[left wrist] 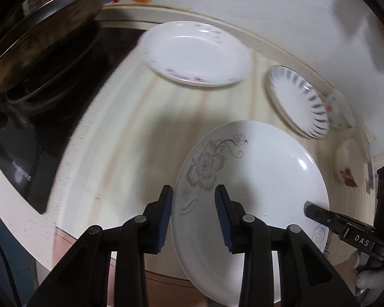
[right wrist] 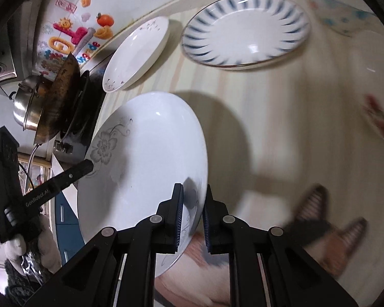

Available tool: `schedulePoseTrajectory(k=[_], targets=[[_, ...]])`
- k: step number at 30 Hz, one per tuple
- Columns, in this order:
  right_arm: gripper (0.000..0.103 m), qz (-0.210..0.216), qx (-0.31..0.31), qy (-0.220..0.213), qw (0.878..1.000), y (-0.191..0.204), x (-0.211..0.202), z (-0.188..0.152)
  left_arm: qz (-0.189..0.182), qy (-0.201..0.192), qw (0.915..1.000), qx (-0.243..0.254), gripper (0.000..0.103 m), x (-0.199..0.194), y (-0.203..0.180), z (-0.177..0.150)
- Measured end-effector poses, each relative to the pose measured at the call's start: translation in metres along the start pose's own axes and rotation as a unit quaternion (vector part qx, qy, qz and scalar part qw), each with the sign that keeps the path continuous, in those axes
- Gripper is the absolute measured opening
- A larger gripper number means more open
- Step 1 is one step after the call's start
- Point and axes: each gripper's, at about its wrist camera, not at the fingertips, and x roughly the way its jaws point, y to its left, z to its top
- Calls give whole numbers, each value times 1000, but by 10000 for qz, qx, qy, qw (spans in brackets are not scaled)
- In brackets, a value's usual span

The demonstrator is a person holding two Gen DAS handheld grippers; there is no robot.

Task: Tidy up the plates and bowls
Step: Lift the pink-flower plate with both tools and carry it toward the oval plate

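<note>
1. At the far left a dark wok sat on the black stove, tilted against the wall.
2. My left claw stood narrow astride the near-left rim of the flower plate. One blue pad was outside the rim and the other was inside. Whether both pads pressed it I could not tell.
3. The flower plate was tilted, with its near edge hanging past the counter edge.
4. Beyond it a white plate lay flat near the wall.
5. Right of that lay a striped plate, well apart from the flower plate.
6. My right claw was narrow and pinched the flower plate's right rim, with a pad on each face of it.
7. At the far right a small bowl with a red mark sat on the counter, blurred.
8. In the right wrist view a gloved hand gripped the left claw's handle.
</note>
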Motion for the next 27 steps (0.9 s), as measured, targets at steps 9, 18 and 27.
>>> schedulePoseTrajectory(k=[9,18,27], targets=[[16,-327,364,-339,9982,-65,-58,-40,-336,189,9977,562,31,17,-66,-23],[16,-551,545,-492,9958,-110,-75,-60,-333,377,9949,874,31,40,-105,-40],[16,-570,662,-511,9949,-125,-74,-70,-229,432,9939,990,31,44,-116,-52]])
